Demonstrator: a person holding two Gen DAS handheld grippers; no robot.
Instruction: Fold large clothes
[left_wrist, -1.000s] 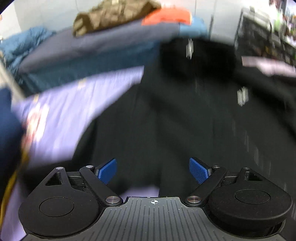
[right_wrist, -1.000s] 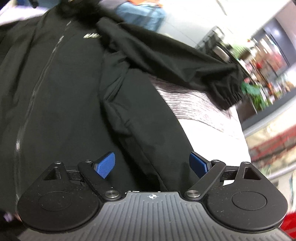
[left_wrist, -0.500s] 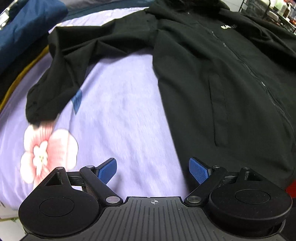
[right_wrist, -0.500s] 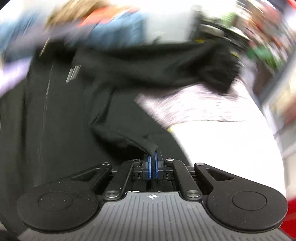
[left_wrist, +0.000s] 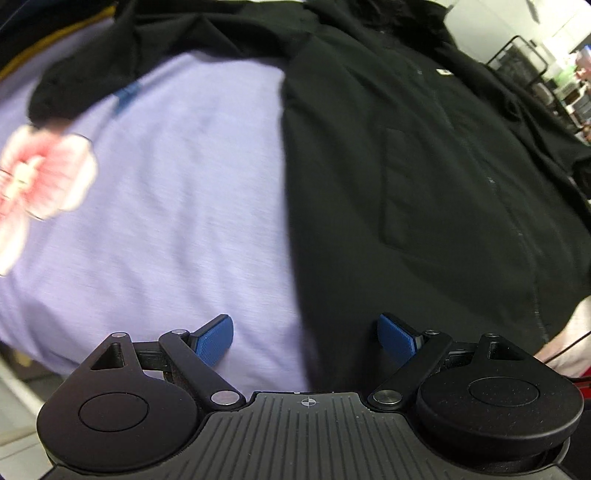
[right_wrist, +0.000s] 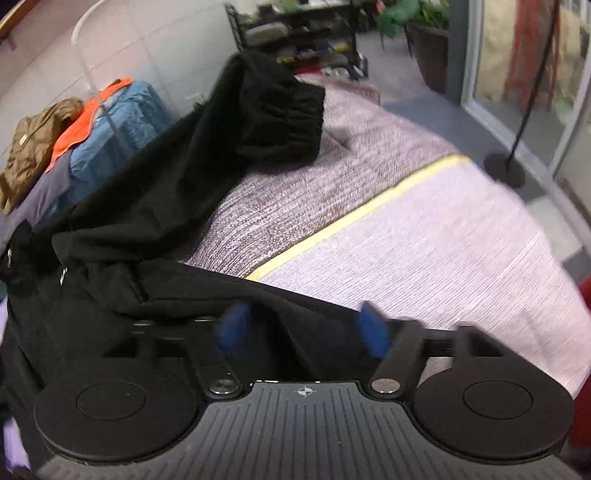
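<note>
A large black zip jacket (left_wrist: 424, 177) lies spread face up on a lavender sheet (left_wrist: 177, 206) with a pink flower print. My left gripper (left_wrist: 306, 336) hovers open over the jacket's left side edge, with nothing pinched between its blue pads. In the right wrist view the jacket's right sleeve (right_wrist: 177, 192) stretches away over the bed to its gathered cuff (right_wrist: 284, 110). My right gripper (right_wrist: 303, 328) is blurred, and its jaws are opening over the jacket's side (right_wrist: 303, 314). Black fabric lies below and between the pads, which do not press on it.
A purple woven cover (right_wrist: 332, 192) with a yellow stripe (right_wrist: 354, 218) covers the bed's right part. Folded brown, orange and blue clothes (right_wrist: 92, 136) are stacked at the back left. A wire shelf (right_wrist: 295, 33), a potted plant (right_wrist: 413, 22) and a lamp stand base (right_wrist: 506, 170) stand beyond the bed.
My right gripper was shut on a fold of the jacket half a second ago; it has let go, spread its jaws and swung round. The left gripper moved nearer the jacket's edge, still open.
</note>
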